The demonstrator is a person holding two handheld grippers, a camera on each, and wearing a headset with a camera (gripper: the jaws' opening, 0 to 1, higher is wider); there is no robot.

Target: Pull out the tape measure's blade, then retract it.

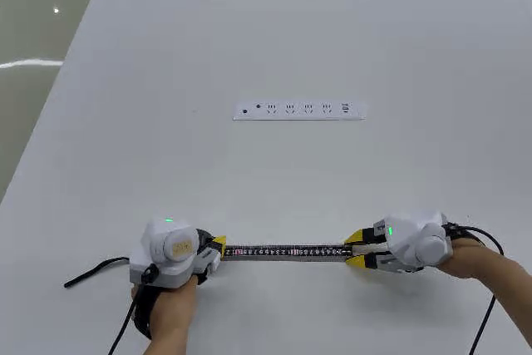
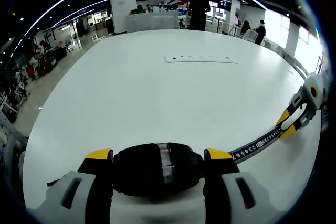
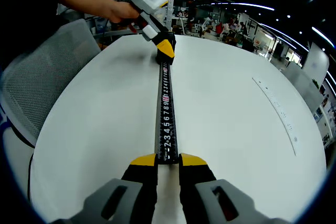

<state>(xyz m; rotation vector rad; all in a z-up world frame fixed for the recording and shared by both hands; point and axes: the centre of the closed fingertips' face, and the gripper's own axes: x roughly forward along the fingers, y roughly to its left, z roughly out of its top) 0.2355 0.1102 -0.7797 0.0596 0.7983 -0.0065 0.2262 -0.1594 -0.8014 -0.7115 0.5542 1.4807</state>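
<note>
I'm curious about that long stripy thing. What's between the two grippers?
The tape measure's blade, pulled out, stretches from the case in the left gripper to the right gripper pinching its end. The head view shows it.

So both grippers sit low in the head view: the left gripper [image 1: 218, 248] is around 7 o'clock with its jaws aimed toward 3, and the right gripper [image 1: 356, 249] is around 5 o'clock aimed back toward 9, so they face each other, well apart. The left hand [image 1: 166, 309] comes up from 6 o'clock, and the right hand [image 1: 465, 259] comes in from 4 o'clock with the forearm trailing off that corner. The left's yellow-tipped jaws are clamped either side of the tape measure case [image 2: 157, 169]. The right's are nearly together, pinching the blade [image 3: 167, 114] end.
</note>
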